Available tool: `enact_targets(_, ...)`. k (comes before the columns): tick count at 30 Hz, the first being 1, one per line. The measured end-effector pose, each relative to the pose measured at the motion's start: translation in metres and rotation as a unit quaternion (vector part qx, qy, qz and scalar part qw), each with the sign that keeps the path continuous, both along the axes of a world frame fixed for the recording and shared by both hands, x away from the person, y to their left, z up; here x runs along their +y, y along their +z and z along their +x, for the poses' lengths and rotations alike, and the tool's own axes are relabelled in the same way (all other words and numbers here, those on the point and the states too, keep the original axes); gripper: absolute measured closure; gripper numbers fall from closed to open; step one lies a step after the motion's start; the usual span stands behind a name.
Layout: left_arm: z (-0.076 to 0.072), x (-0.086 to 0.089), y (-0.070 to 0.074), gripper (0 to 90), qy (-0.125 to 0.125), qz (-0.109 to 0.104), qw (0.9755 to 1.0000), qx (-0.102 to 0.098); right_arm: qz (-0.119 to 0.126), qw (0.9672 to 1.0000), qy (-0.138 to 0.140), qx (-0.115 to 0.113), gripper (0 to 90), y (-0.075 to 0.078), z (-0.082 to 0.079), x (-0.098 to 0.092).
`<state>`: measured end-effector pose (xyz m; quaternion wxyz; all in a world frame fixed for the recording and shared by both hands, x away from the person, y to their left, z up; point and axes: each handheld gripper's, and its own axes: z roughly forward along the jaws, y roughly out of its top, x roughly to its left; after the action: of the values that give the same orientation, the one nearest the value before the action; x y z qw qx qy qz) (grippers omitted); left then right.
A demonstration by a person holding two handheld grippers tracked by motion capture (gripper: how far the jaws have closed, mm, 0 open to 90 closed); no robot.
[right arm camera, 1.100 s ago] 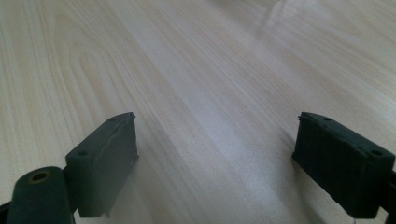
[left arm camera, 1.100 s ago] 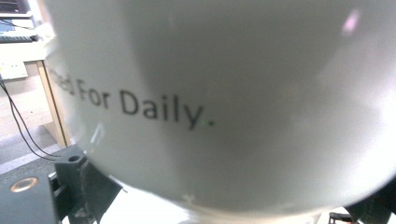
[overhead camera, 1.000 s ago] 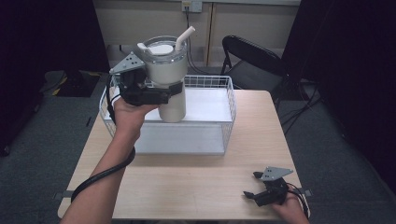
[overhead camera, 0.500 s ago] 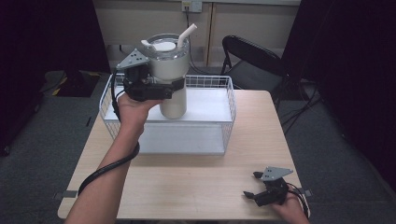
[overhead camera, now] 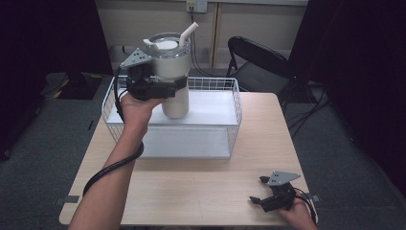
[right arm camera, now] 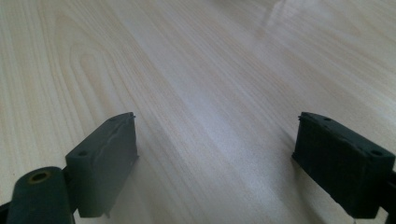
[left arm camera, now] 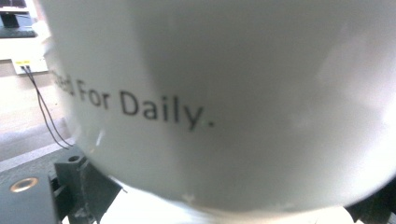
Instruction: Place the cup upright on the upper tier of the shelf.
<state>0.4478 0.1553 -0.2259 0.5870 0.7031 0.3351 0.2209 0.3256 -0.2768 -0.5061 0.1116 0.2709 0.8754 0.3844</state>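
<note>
High view shows my left tool point(overhead camera: 160, 88) pinching the tumbler point(overhead camera: 173, 76) above the wire basket point(overhead camera: 230, 120), lowering it in seems next, while my right tool point(overhead camera: 275, 196) rests spread on the tabletop point(overhead camera: 201, 187).

The left forearm point(overhead camera: 112, 177) reaches up from the near left corner of the table, hand point(overhead camera: 136, 108) raised high above the far left part of it. The left gripper point(overhead camera: 160, 88) is held level, its jaws closed around the white tumbler point(overhead camera: 173, 72) — lifted well clear of the table top. The right hand point(overhead camera: 299, 215) rests low at the near right corner of the table, its right gripper point(overhead camera: 261, 191) lying on the wood, jaws spread wide apart with nothing between them.
</note>
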Motion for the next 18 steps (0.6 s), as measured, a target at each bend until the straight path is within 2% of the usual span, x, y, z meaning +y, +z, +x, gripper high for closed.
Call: enact_targets(18, 0.012, 0.007, -0.005, 8.7, 0.019, 0.003, 0.9998, -0.004, 0.000, 1.0000, 0.000, 0.000, 12.6, 0.000, 0.000, 0.000)
